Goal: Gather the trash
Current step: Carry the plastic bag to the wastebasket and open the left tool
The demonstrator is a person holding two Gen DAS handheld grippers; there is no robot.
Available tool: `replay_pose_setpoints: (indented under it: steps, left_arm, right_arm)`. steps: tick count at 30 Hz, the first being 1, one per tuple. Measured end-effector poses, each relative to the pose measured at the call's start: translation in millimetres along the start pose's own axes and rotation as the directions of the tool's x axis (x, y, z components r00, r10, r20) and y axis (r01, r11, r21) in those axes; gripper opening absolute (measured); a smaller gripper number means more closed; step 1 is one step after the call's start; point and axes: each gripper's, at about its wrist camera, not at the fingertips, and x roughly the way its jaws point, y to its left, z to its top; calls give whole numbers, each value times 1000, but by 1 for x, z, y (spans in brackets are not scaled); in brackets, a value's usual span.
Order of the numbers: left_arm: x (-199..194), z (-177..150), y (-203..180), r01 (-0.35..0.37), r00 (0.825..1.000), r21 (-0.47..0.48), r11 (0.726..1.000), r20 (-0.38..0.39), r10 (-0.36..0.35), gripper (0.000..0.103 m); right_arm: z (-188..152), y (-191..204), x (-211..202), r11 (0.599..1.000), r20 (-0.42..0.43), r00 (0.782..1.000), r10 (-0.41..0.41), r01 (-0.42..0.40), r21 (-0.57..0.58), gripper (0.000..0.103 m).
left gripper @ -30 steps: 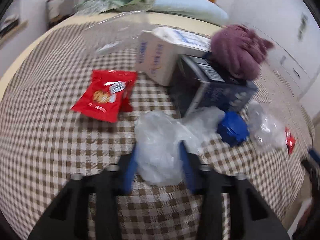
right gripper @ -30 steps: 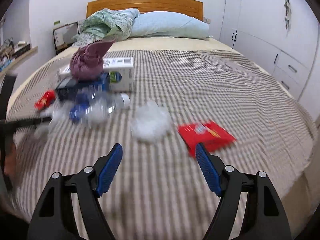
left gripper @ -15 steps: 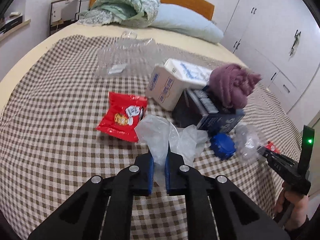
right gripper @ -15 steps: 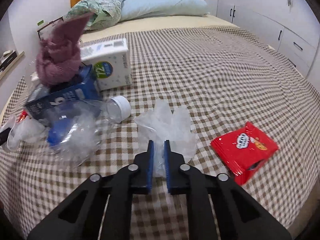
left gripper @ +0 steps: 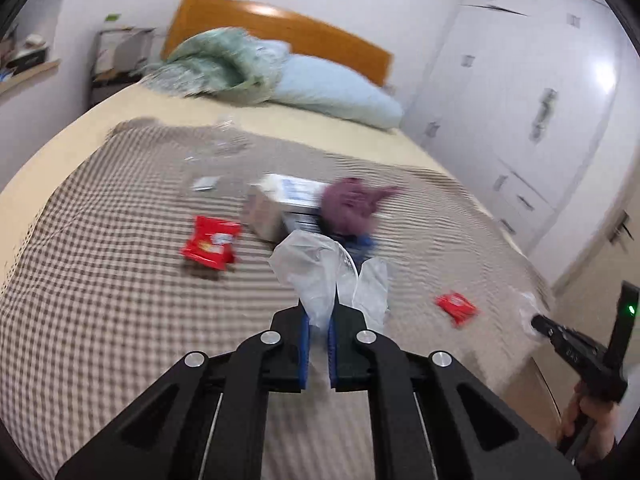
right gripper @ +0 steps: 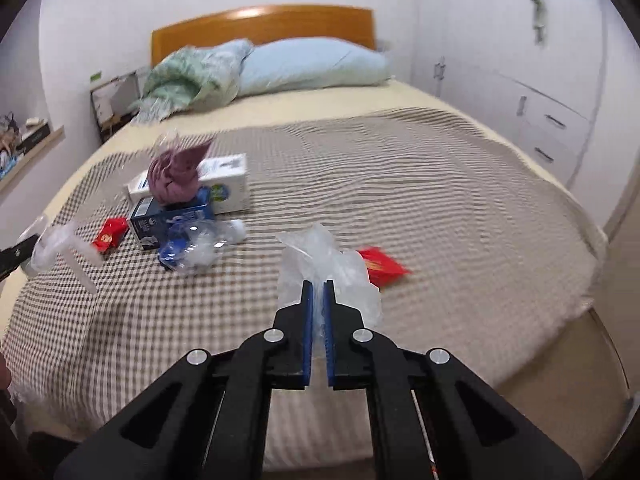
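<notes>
now plastic wrap (left gripper: 320, 276) between hand-held gripper (left gripper: 317, 322) pads

No legible text on the blurred boxes (right gripper: 192, 200) or red wrappers (left gripper: 210, 242).

We are in a bedroom of a home. A bed (right gripper: 400, 184) fills most of what we see, with a wooden headboard (right gripper: 264, 24) against a pale wall, a light blue pillow (right gripper: 312, 64) and a bunched green quilt (right gripper: 188, 76) at its head, and a brown checked blanket (right gripper: 420, 208) spread over a cream sheet. Along the right side we see white wardrobe doors and drawers (right gripper: 520, 80). Left of the bed stands a small nightstand (right gripper: 112, 100), and a cluttered wall shelf (right gripper: 28, 140) sits nearer us.
</notes>
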Motion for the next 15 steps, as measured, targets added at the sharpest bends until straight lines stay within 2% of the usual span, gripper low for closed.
replay_pose_setpoints:
  steps: [4,8,12,15]
  left_arm:
    - [-36,-23,-61,134,991,82,988,1,-135,4]
    - [-49,-58,-135,225,974,174,959,-69,-216,4]
    - [-48,-106,-204,350,931,211,913,-192,-312,4]
    - [-38,-142,-242,402,901,244,883,-280,-332,4]
  right_arm:
    - [-37,-66,-52,997,9,999,-45,45,58,5]
    - [-86,-113,-80,991,-31,995,-95,98,94,5]
    - [-149,-151,-93,977,-114,988,-101,120,176,5]
    - [-214,-173,-83,963,-224,972,-77,131,236,5]
